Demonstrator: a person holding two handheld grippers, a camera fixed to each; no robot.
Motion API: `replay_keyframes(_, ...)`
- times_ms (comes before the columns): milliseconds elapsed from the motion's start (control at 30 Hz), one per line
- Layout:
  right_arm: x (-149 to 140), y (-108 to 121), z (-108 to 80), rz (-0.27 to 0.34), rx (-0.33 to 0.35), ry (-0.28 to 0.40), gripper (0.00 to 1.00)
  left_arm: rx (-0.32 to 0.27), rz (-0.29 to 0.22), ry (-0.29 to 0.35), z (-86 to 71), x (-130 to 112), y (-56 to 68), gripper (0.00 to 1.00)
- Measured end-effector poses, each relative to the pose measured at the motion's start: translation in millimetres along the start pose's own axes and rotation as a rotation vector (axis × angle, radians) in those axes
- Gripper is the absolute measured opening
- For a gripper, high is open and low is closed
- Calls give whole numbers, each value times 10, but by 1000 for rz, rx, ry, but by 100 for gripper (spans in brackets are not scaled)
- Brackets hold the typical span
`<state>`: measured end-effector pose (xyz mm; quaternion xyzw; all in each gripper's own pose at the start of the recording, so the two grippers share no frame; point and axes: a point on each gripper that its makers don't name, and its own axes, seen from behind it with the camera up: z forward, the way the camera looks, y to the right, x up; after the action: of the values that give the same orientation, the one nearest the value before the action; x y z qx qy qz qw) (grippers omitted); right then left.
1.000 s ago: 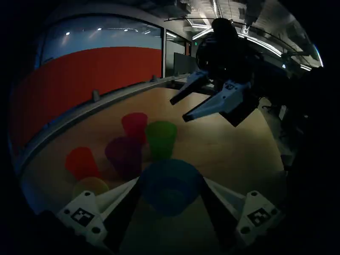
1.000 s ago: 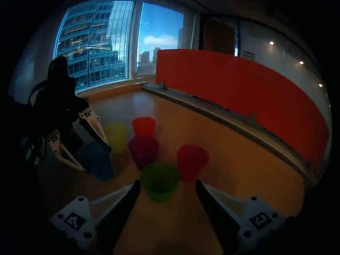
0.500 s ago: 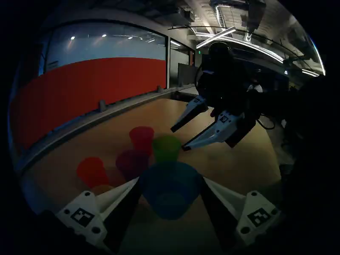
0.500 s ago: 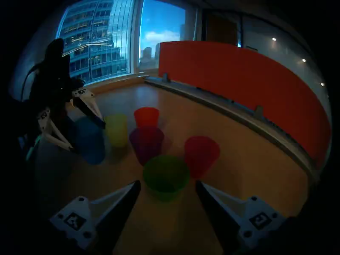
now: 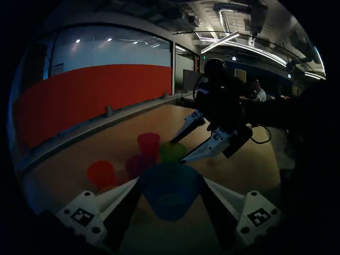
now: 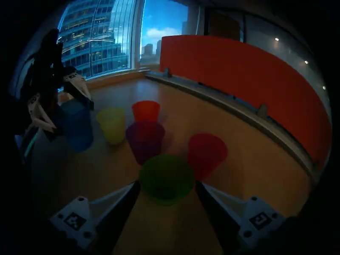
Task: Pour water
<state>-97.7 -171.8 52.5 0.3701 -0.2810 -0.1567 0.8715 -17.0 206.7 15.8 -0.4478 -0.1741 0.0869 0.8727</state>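
Blue cup [image 5: 170, 196]: left of the purple cup [image 6: 145, 138] in the right gripper view, held upright, probably to keep any water in.
Left gripper [image 5: 170, 180]: clenched on the blue cup.
Right gripper [image 6: 166, 183]: released, with its fingers flanking the green cup [image 6: 165, 175] just before the purple cup, likely lining up a grasp.

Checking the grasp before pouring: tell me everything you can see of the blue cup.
The translucent blue plastic cup is a plain tapered tumbler, wider at its open rim than its base. It is about upright between the fingers of the left gripper, one pressing each side. The translucent yellow plastic cup stands near it, not touching. Whether the blue cup holds water is too dim to tell.
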Motion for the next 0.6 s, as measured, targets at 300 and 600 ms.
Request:
replay_keyframes(300,11,-2,134,9,2,-3,100,32,-14,23,-137,72,-95,89)
replay_keyframes(600,16,5,218,8,-8,-1,97,58,-22,42,-223,119,-176,90)
